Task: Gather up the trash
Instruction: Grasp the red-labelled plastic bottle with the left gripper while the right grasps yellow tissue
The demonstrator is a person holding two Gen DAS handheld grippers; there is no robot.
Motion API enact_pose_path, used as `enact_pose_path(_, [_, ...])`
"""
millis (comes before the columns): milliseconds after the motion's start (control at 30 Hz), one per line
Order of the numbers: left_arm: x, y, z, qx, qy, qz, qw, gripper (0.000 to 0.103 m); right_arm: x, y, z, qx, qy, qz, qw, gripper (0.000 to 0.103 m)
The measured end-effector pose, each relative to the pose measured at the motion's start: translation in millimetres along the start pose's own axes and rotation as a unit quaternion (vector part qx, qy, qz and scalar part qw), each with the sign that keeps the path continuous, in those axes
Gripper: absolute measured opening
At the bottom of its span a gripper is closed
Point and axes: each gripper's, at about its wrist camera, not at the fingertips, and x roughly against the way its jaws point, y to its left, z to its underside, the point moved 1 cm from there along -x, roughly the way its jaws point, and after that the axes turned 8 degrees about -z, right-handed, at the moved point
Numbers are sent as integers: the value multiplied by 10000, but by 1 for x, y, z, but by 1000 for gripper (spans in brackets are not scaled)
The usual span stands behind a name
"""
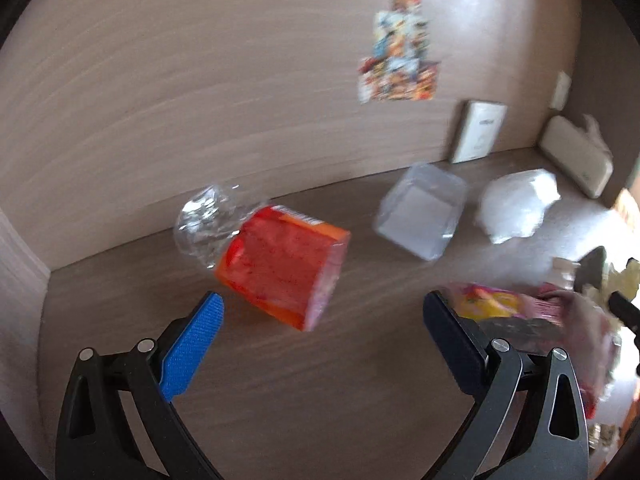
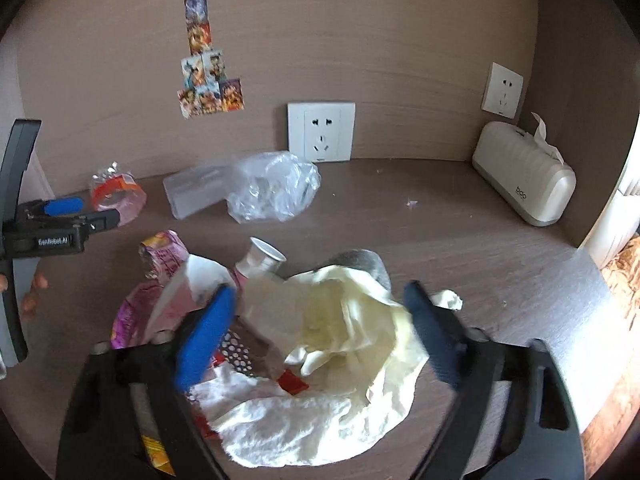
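On brown wood-grain desk (image 2: 500, 240), near front edge: heap of trash, crumpled pale-yellow paper (image 2: 352, 320) on white tissue (image 2: 280, 428), pink wrappers (image 2: 160, 264) at its left. Right gripper (image 2: 320, 324) over heap, jaws partly spread either side of yellow paper, pads not pressing it. Along back edge: red-labelled clear plastic package (image 1: 280, 264), frosted plastic box (image 1: 420, 216), crumpled clear plastic bag (image 2: 276, 188). Left gripper (image 1: 324, 312) wide open, empty, just short of red package. Beige tissue dispenser (image 2: 524, 176) in back right corner.
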Motion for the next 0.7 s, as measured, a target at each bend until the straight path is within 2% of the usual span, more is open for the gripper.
enact_pose_path(67, [-7, 3, -1, 62, 73, 14, 10000, 98, -2, 0, -1, 14, 18, 117, 9999, 50])
enact_pose_path(167, [-14, 10, -3, 196, 100, 41, 9998, 97, -1, -4, -4, -101, 7, 149, 9998, 40])
enact_pose_path(233, [-17, 16, -6, 310, 85, 32, 9995, 86, 2, -4, -5, -125, -14, 203, 9997, 38])
enact_pose_path(333, [-29, 22, -8, 339, 232, -99, 9991, 63, 4, 0, -5, -60, -15, 266, 9996, 37])
enact_pose_path(367, [-32, 23, -8, 335, 283, -109, 9990, 51, 5, 3, -5, -27, -18, 287, 9996, 36])
enact_pose_path(433, [-35, 28, -10, 420, 282, -56, 9987, 42, 7, 6, -5, -6, -51, 297, 9995, 36])
enact_pose_path(467, [-35, 30, -12, 415, 235, -57, 9988, 28, 9, 7, -6, -5, -68, 299, 9995, 34])
enact_pose_path(500, [-35, 33, -11, 382, 240, -72, 9990, 20, 10, 9, -6, 2, -98, 312, 9995, 34])
enact_pose_path(533, [-35, 33, -12, 324, 229, -41, 9992, 19, 12, 10, -7, 6, -132, 329, 9994, 33])
enact_pose_path(600, [-28, 34, -15, 229, 60, -39, 9997, 8, 16, 12, -10, 16, -169, 328, 9993, 33])
enact_pose_path(700, [-10, 31, -21, -4, -203, -49, 9998, 4, 26, 15, -15, 35, -298, 359, 9989, 32])
